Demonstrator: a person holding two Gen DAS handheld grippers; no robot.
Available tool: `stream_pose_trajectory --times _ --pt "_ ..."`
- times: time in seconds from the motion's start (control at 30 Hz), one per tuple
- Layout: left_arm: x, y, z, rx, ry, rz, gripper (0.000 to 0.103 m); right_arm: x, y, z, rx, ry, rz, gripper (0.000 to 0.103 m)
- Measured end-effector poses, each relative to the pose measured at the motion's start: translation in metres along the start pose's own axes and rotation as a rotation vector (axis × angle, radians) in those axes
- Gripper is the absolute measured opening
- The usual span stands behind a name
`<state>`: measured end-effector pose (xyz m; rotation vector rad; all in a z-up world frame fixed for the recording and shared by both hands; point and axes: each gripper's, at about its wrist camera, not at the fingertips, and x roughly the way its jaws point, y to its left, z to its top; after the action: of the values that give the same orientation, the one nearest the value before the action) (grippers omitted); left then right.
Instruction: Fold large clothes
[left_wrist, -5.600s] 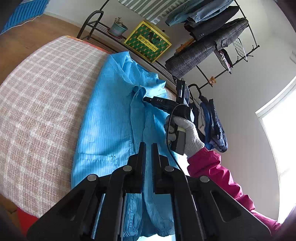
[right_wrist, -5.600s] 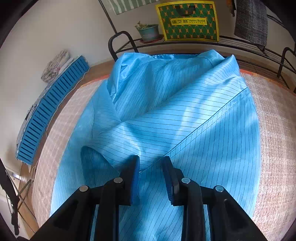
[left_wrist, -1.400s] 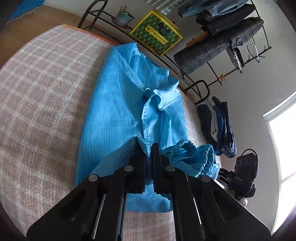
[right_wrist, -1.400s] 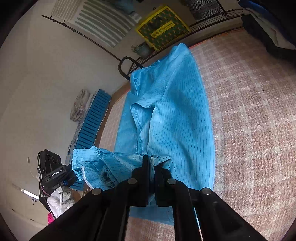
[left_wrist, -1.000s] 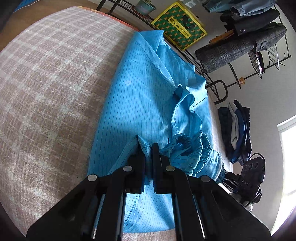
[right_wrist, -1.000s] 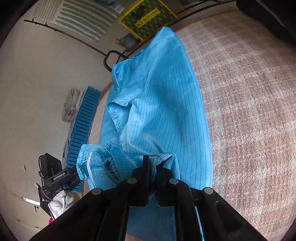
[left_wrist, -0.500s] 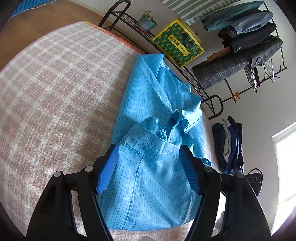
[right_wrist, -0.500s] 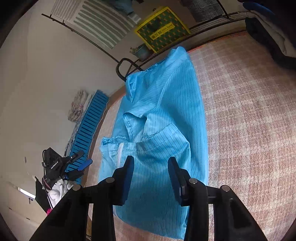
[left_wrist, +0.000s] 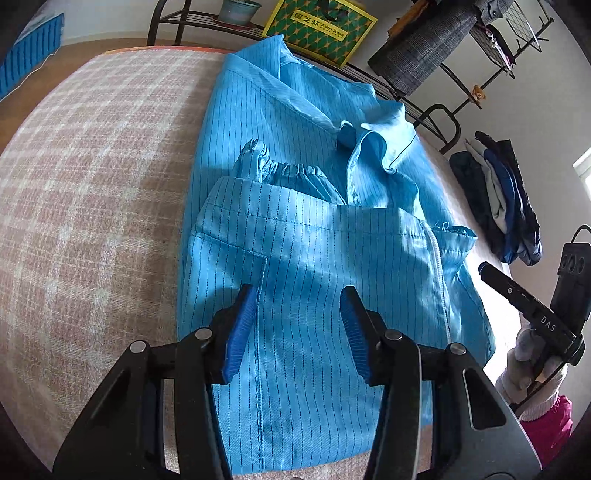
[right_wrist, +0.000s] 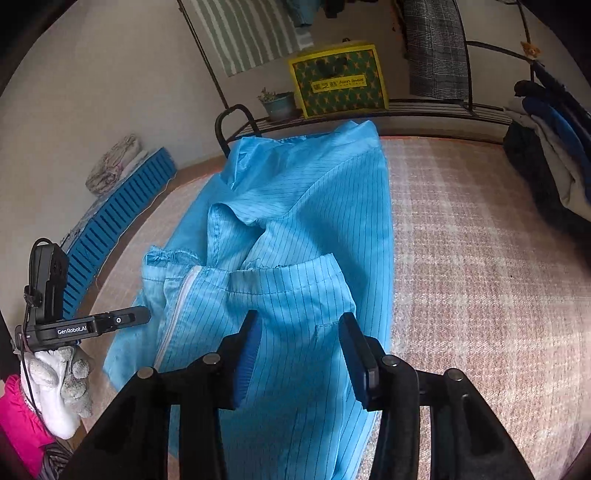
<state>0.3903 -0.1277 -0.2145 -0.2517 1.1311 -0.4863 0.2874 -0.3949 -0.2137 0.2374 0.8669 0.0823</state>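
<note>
A large blue pinstriped garment (left_wrist: 314, 236) lies lengthwise on the plaid-covered bed (left_wrist: 92, 177). Its lower part is folded up over the middle, hem edge across the chest, with an elastic cuff (left_wrist: 288, 170) peeking out above it. My left gripper (left_wrist: 297, 325) is open and empty, hovering over the folded part. My right gripper (right_wrist: 301, 350) is open and empty over the same fold in the right wrist view, where the garment (right_wrist: 306, 229) runs toward the far rack. Each gripper shows in the other's view: the right (left_wrist: 532, 314), the left (right_wrist: 92, 325).
A black metal rack (left_wrist: 207, 22) stands beyond the bed with a potted plant (right_wrist: 279, 103) and a yellow-green bag (right_wrist: 338, 83). Hanging clothes (left_wrist: 436, 55) are above it. A pile of dark clothes (left_wrist: 506, 199) lies at the bed's right side. A blue slatted panel (right_wrist: 118, 218) lies on the floor.
Both grippers carried the garment's lower edge up over its middle, then opened and let it go. They have since drawn back a little and stay open above the fold.
</note>
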Motion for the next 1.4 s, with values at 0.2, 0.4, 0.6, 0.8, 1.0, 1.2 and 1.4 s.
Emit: stream_pose_trajectory --times 0.2,0.4,0.6,0.8,1.0,1.2,1.4 --pt "0.001 -0.001 0.0 0.002 -0.013 -0.004 0.048 0.023 -0.019 0.016 0.041 0.044 0.078 0.061" --pt "-0.001 -0.008 0.004 0.037 -0.033 0.01 0.048 0.038 -0.029 0.02 0.096 0.082 0.142 0.004" --pt "0.006 -0.001 0.008 0.026 -0.05 0.041 0.048 0.03 -0.043 0.016 0.099 0.074 0.048 0.003" --pt "-0.005 0.003 0.0 0.057 -0.062 0.082 0.049 0.015 -0.05 0.008 0.153 0.071 0.026 0.035" --pt "-0.045 0.045 -0.02 -0.055 -0.097 0.065 0.062 -0.023 -0.057 -0.028 0.196 0.081 0.121 0.075" --pt "-0.039 0.084 -0.039 -0.248 0.009 -0.104 0.062 -0.021 -0.059 -0.065 0.282 0.121 0.239 0.072" --pt "-0.031 0.065 -0.042 -0.198 0.064 -0.127 0.043 -0.014 -0.05 -0.07 0.3 0.138 0.284 0.043"
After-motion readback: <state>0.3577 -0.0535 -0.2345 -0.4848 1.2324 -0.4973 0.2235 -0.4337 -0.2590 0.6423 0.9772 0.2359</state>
